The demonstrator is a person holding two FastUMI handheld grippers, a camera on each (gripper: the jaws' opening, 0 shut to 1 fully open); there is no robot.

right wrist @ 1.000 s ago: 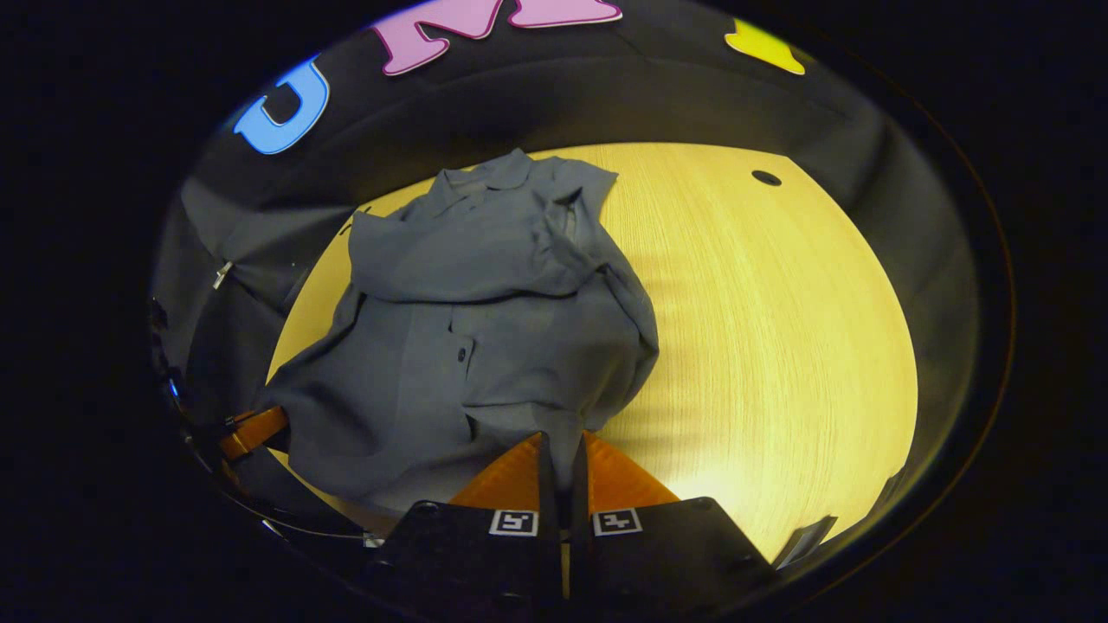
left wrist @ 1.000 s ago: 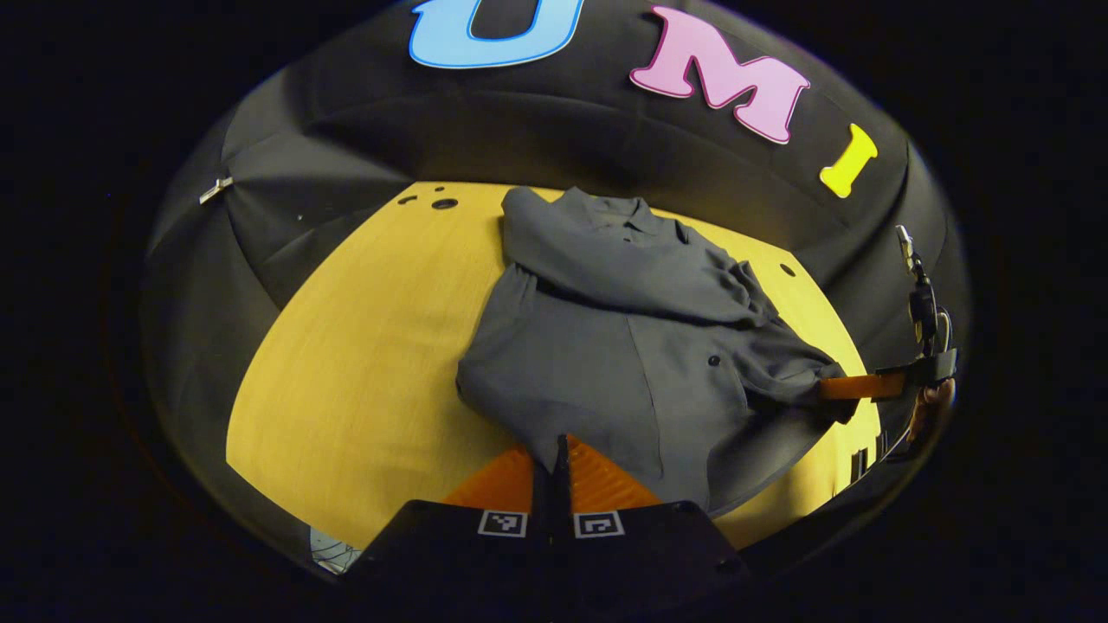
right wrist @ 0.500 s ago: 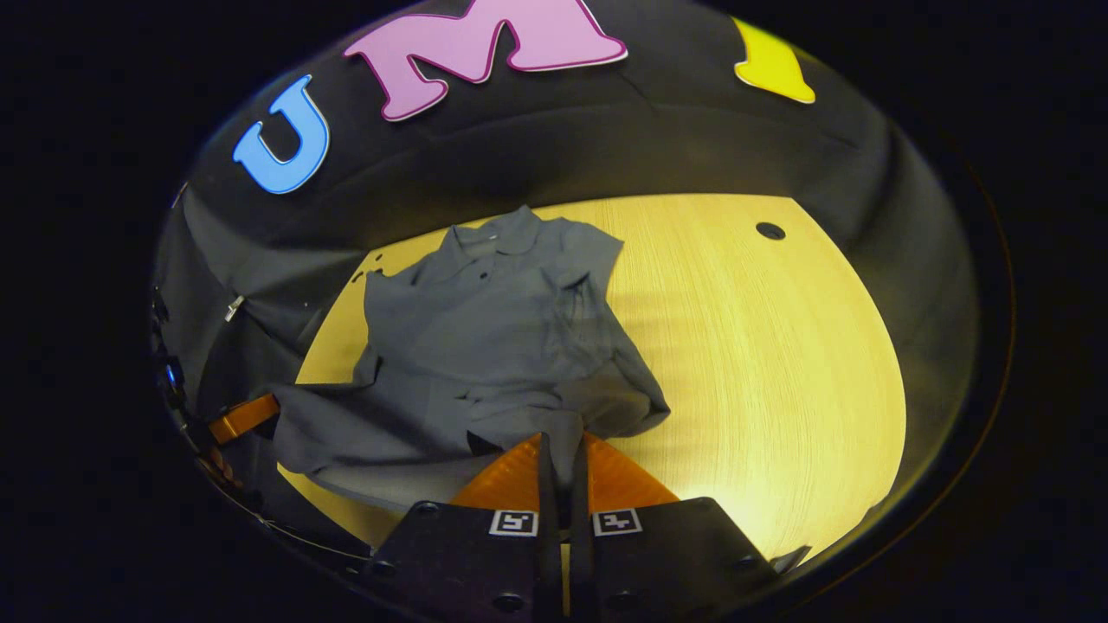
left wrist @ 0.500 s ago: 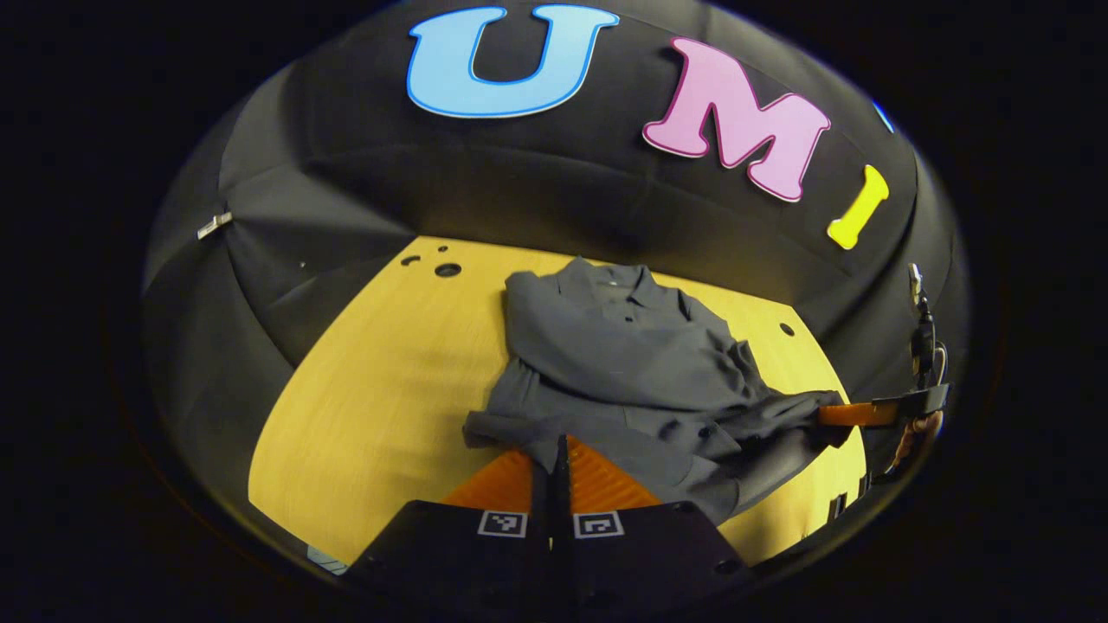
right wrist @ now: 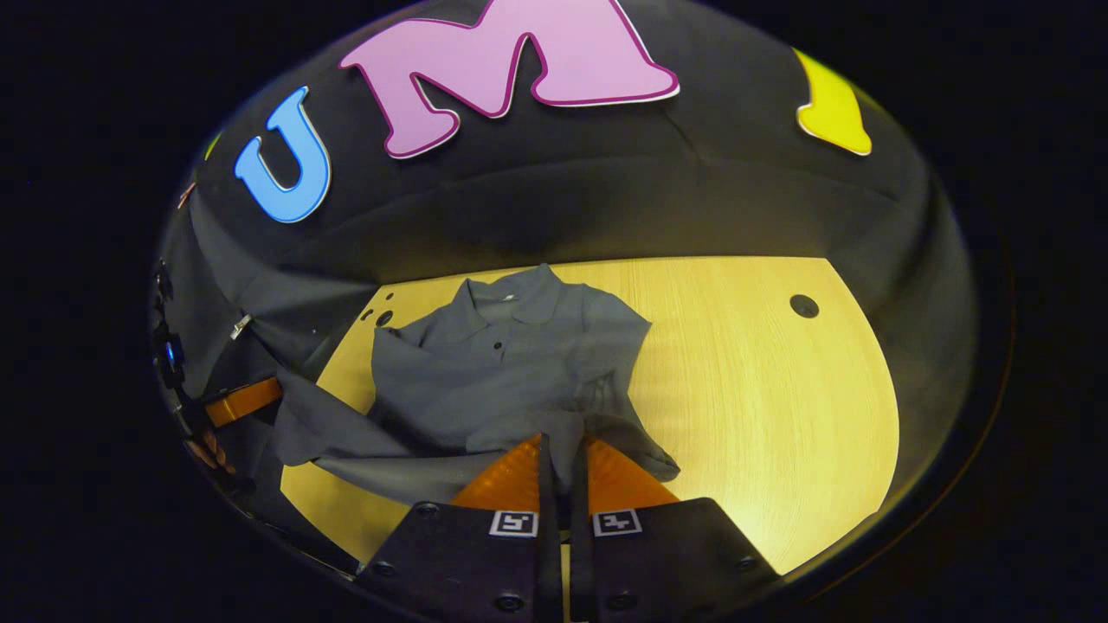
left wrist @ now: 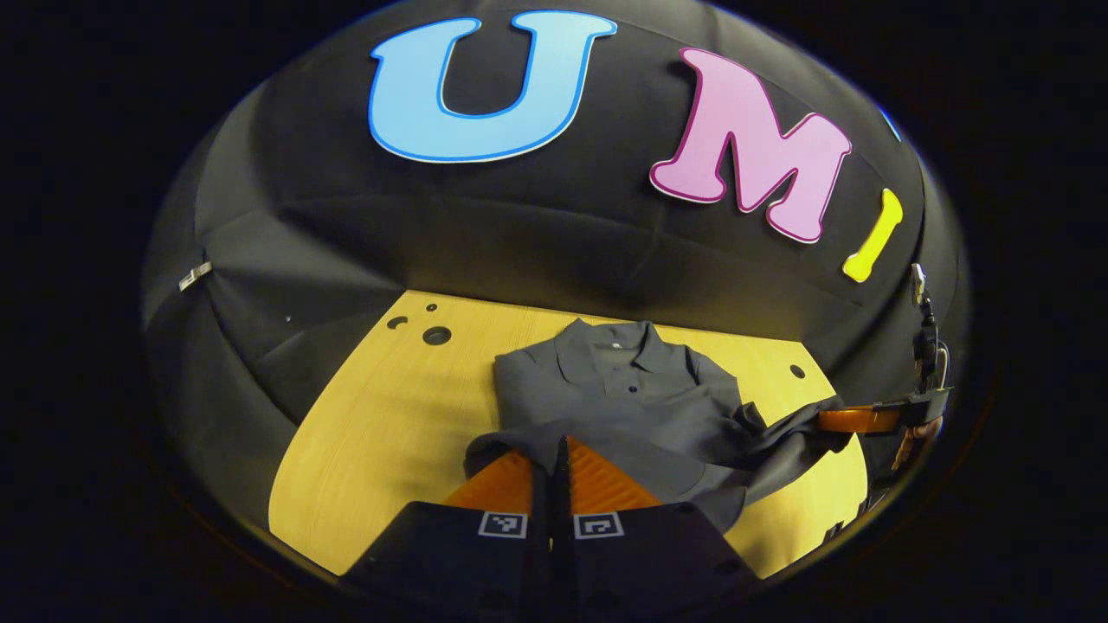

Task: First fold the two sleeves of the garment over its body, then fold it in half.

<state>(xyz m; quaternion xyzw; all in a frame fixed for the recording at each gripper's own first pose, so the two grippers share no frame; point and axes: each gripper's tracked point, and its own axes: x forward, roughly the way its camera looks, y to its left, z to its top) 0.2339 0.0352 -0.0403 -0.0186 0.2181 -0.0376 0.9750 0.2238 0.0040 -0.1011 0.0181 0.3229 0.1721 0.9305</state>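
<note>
A grey collared shirt (left wrist: 632,407) lies on the yellow wooden table (left wrist: 389,415), collar at the far side, both sleeves folded across its body. My left gripper (left wrist: 554,446) is shut on the shirt's near hem at one corner. My right gripper (right wrist: 561,441) is shut on the hem at the other corner of the shirt (right wrist: 511,372). The hem hangs lifted off the table between them, stretched over the lower body. The right gripper (left wrist: 853,420) appears at the right edge of the left gripper view, and the left gripper (right wrist: 242,400) at the left edge of the right gripper view.
The table (right wrist: 762,398) has bare wood to the right of the shirt in the right gripper view. Small round holes (left wrist: 436,335) mark the far left corner, another hole (right wrist: 803,305) the far right. The black booth cloth closes in just behind the collar.
Both grippers have carried the shirt's lower hem up and forward toward the collar. The lower body of the shirt, flat a second ago, is now lifted and doubling over.
</note>
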